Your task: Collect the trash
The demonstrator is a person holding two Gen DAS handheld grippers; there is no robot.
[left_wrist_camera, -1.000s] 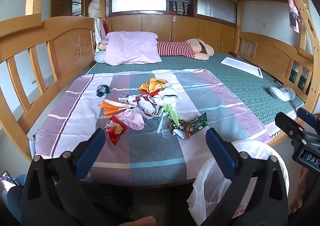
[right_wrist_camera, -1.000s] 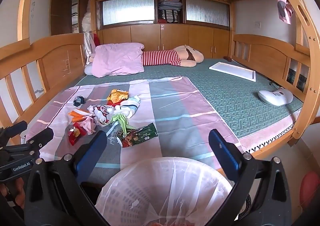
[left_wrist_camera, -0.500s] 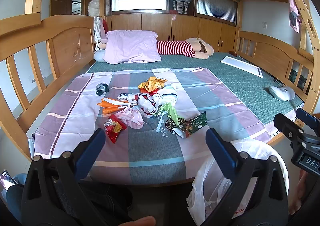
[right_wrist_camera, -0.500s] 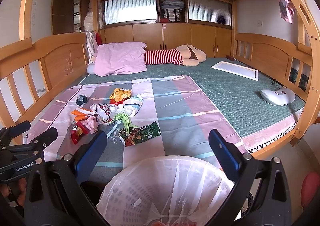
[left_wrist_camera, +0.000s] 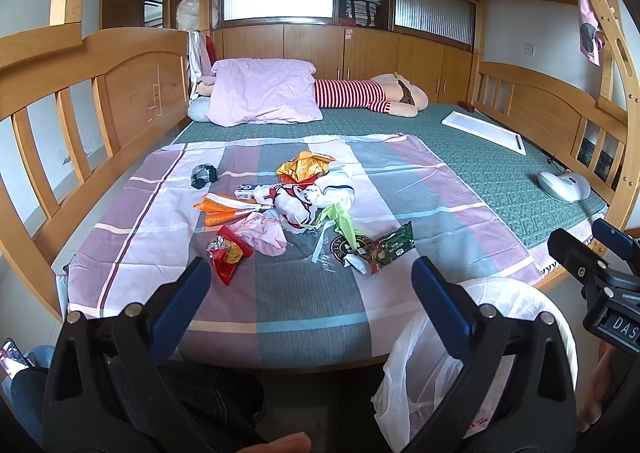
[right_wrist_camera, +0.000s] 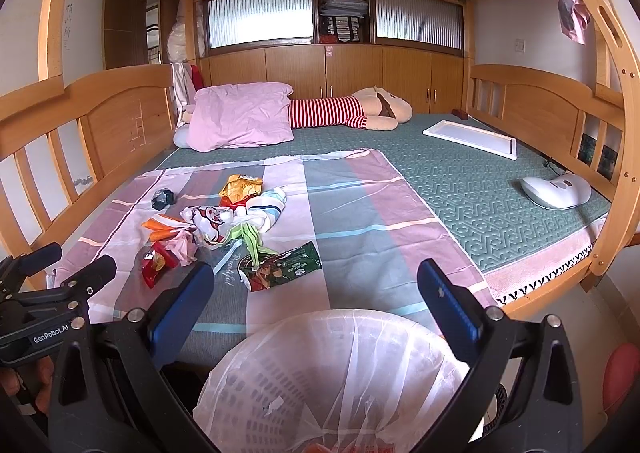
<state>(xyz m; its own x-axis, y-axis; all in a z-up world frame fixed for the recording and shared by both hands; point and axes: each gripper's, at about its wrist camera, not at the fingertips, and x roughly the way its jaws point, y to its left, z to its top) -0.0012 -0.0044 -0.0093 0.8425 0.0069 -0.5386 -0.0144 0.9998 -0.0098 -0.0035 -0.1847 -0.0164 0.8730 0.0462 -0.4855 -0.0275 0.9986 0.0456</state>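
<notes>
White bin (right_wrist_camera: 340, 381), lined with thin clear bag (left_wrist_camera: 416, 381), at foot of bed; contents mostly hidden, a bit of red-printed scrap at the bottom. Trash pile (left_wrist_camera: 296, 209) spread on striped sheet (left_wrist_camera: 420, 189): green wrapper (right_wrist_camera: 282, 271) nearest, red wrapper (left_wrist_camera: 226, 255) to its left, orange packet (left_wrist_camera: 218, 209), dark crumpled wad (left_wrist_camera: 203, 175) farthest. Left gripper (left_wrist_camera: 310, 287) wide open, empty, short of red wrapper. Right gripper (right_wrist_camera: 314, 295) wide open, empty, above bin rim, green wrapper just ahead.
</notes>
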